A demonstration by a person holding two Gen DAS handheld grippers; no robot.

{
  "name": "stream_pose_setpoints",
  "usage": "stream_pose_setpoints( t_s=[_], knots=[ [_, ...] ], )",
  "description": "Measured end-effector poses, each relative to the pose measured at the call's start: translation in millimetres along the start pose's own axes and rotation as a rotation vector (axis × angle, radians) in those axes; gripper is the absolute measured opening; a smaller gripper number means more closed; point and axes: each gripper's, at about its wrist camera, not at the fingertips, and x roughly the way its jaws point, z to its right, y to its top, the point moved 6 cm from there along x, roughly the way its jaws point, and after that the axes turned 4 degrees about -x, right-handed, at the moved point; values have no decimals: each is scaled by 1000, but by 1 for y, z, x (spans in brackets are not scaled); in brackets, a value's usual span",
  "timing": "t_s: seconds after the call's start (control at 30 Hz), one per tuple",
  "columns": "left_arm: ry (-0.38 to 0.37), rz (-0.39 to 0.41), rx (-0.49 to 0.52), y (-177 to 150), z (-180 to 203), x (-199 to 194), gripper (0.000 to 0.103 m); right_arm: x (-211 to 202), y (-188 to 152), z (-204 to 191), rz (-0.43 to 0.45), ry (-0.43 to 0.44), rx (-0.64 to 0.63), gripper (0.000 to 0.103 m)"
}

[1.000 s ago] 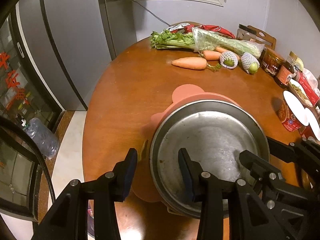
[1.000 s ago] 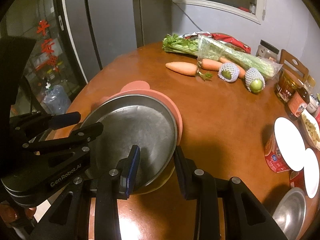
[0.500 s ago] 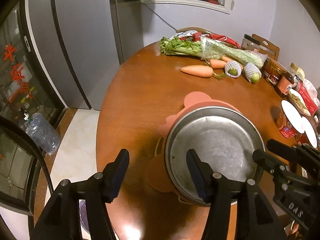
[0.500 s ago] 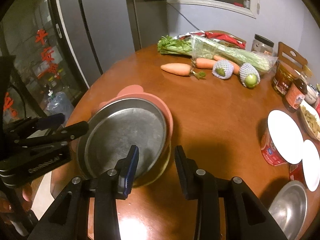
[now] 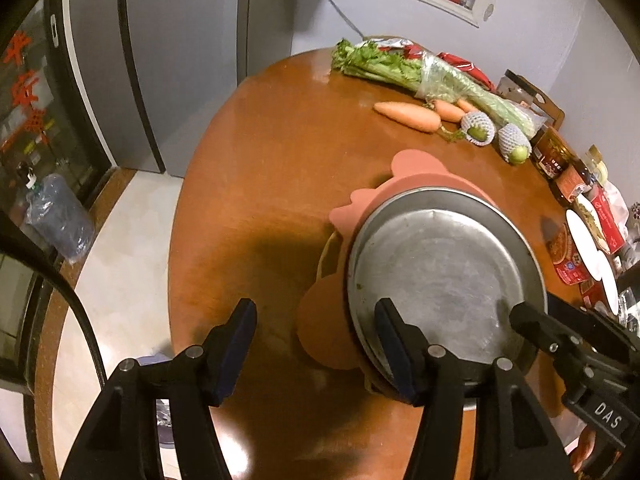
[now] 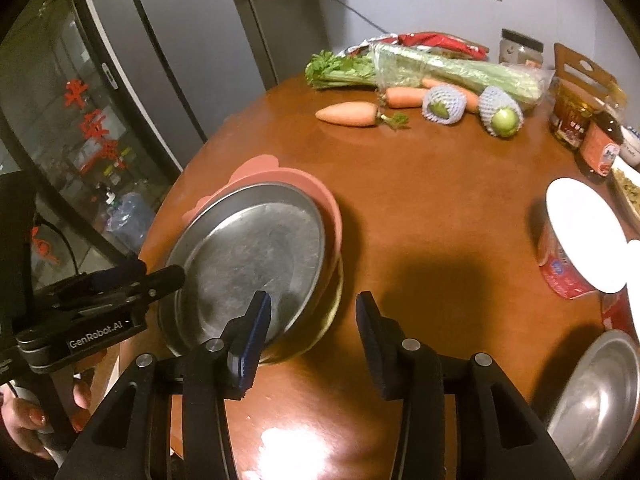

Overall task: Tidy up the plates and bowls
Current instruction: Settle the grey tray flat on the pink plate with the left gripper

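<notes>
The steel plate (image 6: 248, 260) sits on top of a stack near the table (image 6: 420, 200) edge: beneath it a pink silicone plate (image 6: 332, 216) with ear-shaped tabs, and under that a yellowish bowl (image 6: 334, 296). The left gripper (image 5: 314, 344) and right gripper (image 6: 310, 330) have both just been opening; each stands open astride the plate rim, its pads pressing on nothing. The steel plate is probably stiff, light and slippery; grip it at the thin raised rim, one pad above and one below. The silicone plate will likely flex. A second steel dish (image 6: 596, 400) waits near the right. Instant-noodle cups (image 6: 576, 240), jars (image 6: 572, 116), carrots (image 6: 348, 114) and celery (image 6: 420, 66) stand well apart and obstruct nothing.
</notes>
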Motion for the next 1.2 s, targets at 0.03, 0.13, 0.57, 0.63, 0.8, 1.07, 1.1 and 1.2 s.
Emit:
stream_pose_setpoints(
  t_s=[0.03, 0.13, 0.57, 0.63, 0.8, 1.07, 1.1, 1.2],
  knots=[
    [-4, -7, -1, 0, 0, 3, 61, 3, 0, -1, -8, 1, 2, 46],
    [-49, -23, -15, 0, 2, 9, 61, 13, 0, -3, -34, 14, 8, 46],
    [-109, -45, 16, 7, 25, 18, 60, 17, 2, 1, -26, 48, -12, 46],
    [-115, -50, 25, 8, 32, 21, 60, 16, 4, 4, -19, 33, -23, 46],
    [-133, -61, 50, 13, 51, 28, 60, 17, 7, 17, -8, 0, -19, 46],
    [-154, -70, 83, 25, 80, 42, 60, 16, 15, 49, 9, -45, 29, 46],
    [-154, -71, 88, 26, 83, 43, 60, 15, 15, 52, 11, -51, 35, 46],
    [-158, -72, 99, 29, 92, 47, 60, 15, 18, 63, 17, -66, 51, 46]
  ],
)
